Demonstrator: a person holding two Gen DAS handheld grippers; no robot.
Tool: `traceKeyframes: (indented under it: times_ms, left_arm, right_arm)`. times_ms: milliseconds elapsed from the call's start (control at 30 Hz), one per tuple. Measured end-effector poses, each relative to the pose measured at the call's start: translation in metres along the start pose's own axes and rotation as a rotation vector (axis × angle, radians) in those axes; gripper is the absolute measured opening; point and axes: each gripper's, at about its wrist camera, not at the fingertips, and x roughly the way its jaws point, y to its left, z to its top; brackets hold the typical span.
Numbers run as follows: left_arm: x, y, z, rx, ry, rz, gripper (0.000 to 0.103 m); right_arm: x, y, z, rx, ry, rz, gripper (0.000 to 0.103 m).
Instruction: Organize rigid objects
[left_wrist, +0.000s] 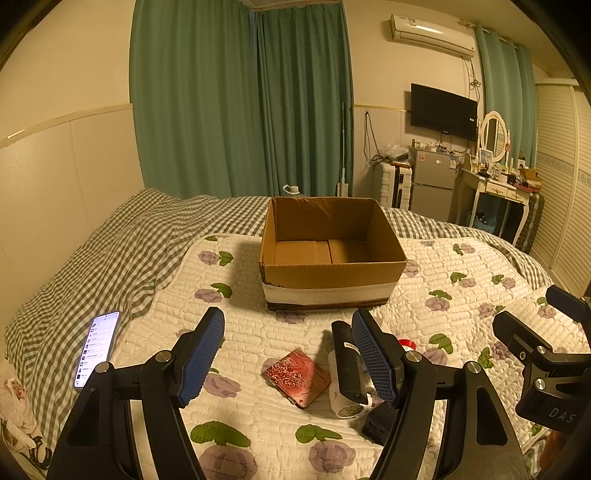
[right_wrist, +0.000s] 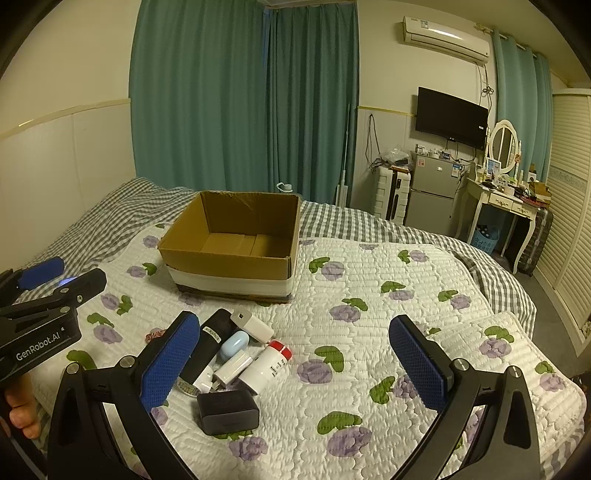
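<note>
An empty open cardboard box (left_wrist: 328, 280) (right_wrist: 229, 267) stands on the floral quilt. In front of it lies a cluster of small items: a red patterned case (left_wrist: 297, 376), a black cylinder (left_wrist: 345, 363) (right_wrist: 207, 343), a white charger (right_wrist: 251, 325), a light blue case (right_wrist: 233, 345), a white tube (right_wrist: 232, 366), a white bottle with a red cap (right_wrist: 266, 365) and a black box (right_wrist: 227, 411). My left gripper (left_wrist: 288, 354) is open above the red case. My right gripper (right_wrist: 295, 362) is open, just right of the cluster.
A lit phone (left_wrist: 96, 349) lies on the checked blanket at the left. The bed's right edge drops to the floor, with a fridge (right_wrist: 430, 192), a suitcase (right_wrist: 391, 195) and a dressing table (right_wrist: 506, 206) beyond. Green curtains hang behind.
</note>
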Motion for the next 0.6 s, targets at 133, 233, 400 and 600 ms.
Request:
traceKeyframes:
  times_ms: [133,233,400,600]
  left_arm:
    - [0.0,0.0,0.0,0.0,0.0,0.0,0.074]
    - [0.0,-0.0001,-0.0001,0.001,0.0,0.001,0.074]
    - [0.0,-0.0003,-0.0001,0.001,0.0,0.001,0.074]
    - [-0.0001,-0.0001,-0.0002,0.001,0.0,0.001,0.074]
  right_arm:
    - [0.0002,0.0002,0.0,0.0,0.0,0.0,0.103]
    - [0.0002,0.0004,0.0,0.0,0.001,0.001,0.103]
    - [0.0006,0.0019,-0.0014,-0.001,0.002,0.001,0.103]
    - [0.0008,0.0025,-0.0023,-0.001,0.002,0.003,0.103]
